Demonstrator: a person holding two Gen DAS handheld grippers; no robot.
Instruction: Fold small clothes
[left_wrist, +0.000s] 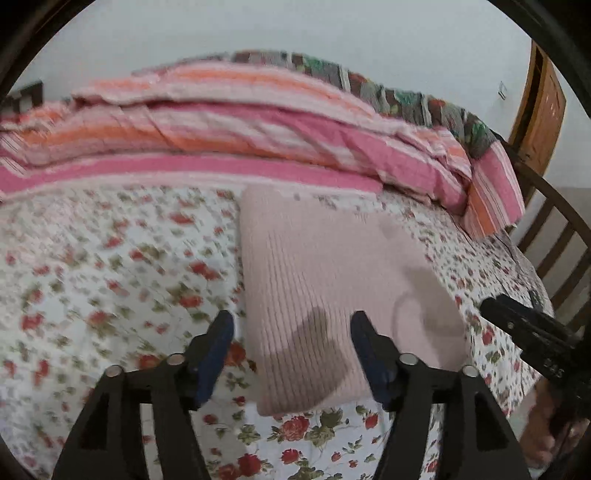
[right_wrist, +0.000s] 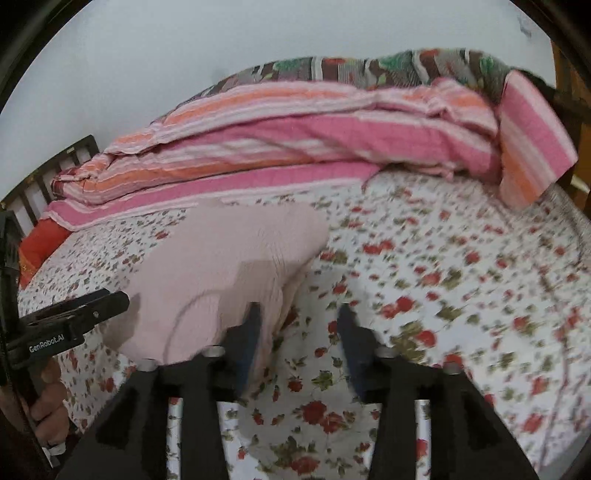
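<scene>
A pale pink ribbed knit garment (left_wrist: 332, 277) lies folded into a rough rectangle on the floral bedsheet (left_wrist: 110, 266). My left gripper (left_wrist: 292, 325) hovers over its near edge, open, with the pads touching no cloth. In the right wrist view the same garment (right_wrist: 221, 266) lies to the left. My right gripper (right_wrist: 300, 314) stands open just off the garment's right edge, over bare sheet (right_wrist: 443, 277), and its left finger (right_wrist: 253, 325) is close beside the cloth. Each view shows the other gripper's black body at its edge.
A pink and orange striped blanket (left_wrist: 221, 140) lies folded along the back of the bed, with a dark patterned quilt (right_wrist: 369, 66) behind it. A wooden bed rail (left_wrist: 554, 240) runs at the right and a wooden door (left_wrist: 539, 110) stands beyond. A hand (right_wrist: 48, 402) holds the left gripper's handle.
</scene>
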